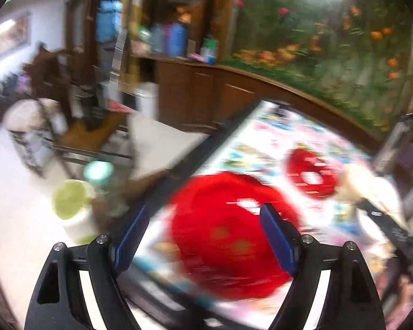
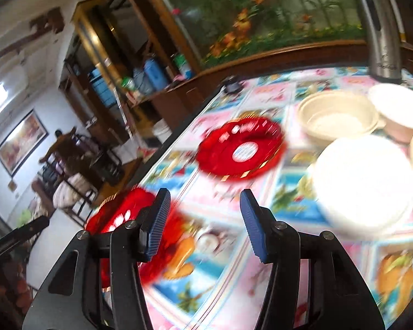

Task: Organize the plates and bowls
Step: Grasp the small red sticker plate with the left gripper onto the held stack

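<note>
Patterned table (image 2: pixel 228 288) — two red plates (image 2: pixel 241 148), seemingly cream bowls (image 2: pixel 337 118), flask (image 2: pixel 380 33).

2 red plates (image 2: pixel 241 148), 1 white plate (image 2: pixel 363 181), 2 bowls (image 2: pixel 337 118)

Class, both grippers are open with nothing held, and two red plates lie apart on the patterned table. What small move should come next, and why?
Probably bring the right gripper forward to the far red plate so it can join the near red plate. Both lie apart, and the white plate and bowl already sit grouped.
</note>
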`<state>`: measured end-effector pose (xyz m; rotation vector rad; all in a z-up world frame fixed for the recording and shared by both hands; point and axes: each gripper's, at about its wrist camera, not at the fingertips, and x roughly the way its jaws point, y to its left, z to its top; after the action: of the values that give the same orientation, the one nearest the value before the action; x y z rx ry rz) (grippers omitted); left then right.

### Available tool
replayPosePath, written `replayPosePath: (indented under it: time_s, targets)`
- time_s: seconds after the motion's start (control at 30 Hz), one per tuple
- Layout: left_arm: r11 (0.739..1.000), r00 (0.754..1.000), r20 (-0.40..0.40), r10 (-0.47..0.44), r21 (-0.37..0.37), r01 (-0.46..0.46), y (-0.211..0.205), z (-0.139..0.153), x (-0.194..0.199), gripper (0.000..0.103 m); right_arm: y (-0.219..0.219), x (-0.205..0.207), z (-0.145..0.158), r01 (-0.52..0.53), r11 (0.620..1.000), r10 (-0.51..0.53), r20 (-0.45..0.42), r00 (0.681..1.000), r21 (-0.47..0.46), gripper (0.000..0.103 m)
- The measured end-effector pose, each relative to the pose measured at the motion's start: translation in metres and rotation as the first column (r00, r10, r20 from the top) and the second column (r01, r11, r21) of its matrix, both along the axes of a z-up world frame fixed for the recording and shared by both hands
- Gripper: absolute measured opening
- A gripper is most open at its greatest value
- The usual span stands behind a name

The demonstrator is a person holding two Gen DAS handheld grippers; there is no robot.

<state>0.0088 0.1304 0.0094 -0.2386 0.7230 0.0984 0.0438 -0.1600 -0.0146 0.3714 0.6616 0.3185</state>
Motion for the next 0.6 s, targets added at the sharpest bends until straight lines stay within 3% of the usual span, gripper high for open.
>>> replayPosePath:
  time_s: [0.07, 0.17, 0.33, 0.4, 0.6]
  targets:
    - [0.993, 0.993, -0.080, -0.089, -0.086, 0.082, -0.017, 0.002, 0.031, 0.083, -0.011, 0.016, 0.006, 0.007, 0.999, -0.006, -0.039, 0.999, 0.039, 0.053]
    - [0.963, 0.961, -0.176, -0.214, -0.201, 0.178, -0.042, -0.001, 0.089, 0.083, -0.030, 0.046, 0.008, 0.031, 0.992, -0.016, -0.124, 0.992, 0.124, 0.053]
    - [0.965, 0.922, -0.316, -0.224, -0.202, 0.165, -0.076, -0.017, 0.181, 0.083, -0.055, 0.103, -0.003, 0.138, 0.973, -0.081, -0.282, 0.956, 0.186, 0.053]
    - [0.963, 0.896, -0.381, -0.227, -0.227, 0.147, -0.083, -0.034, 0.220, 0.083, -0.062, 0.126, -0.015, 0.191, 0.961, -0.108, -0.366, 0.924, 0.198, 0.053]
    - [0.951, 0.855, -0.471, -0.217, -0.300, 0.076, -0.087, -0.078, 0.263, 0.083, -0.062, 0.160, -0.032, 0.216, 0.965, -0.134, -0.431, 0.892, 0.149, 0.053]
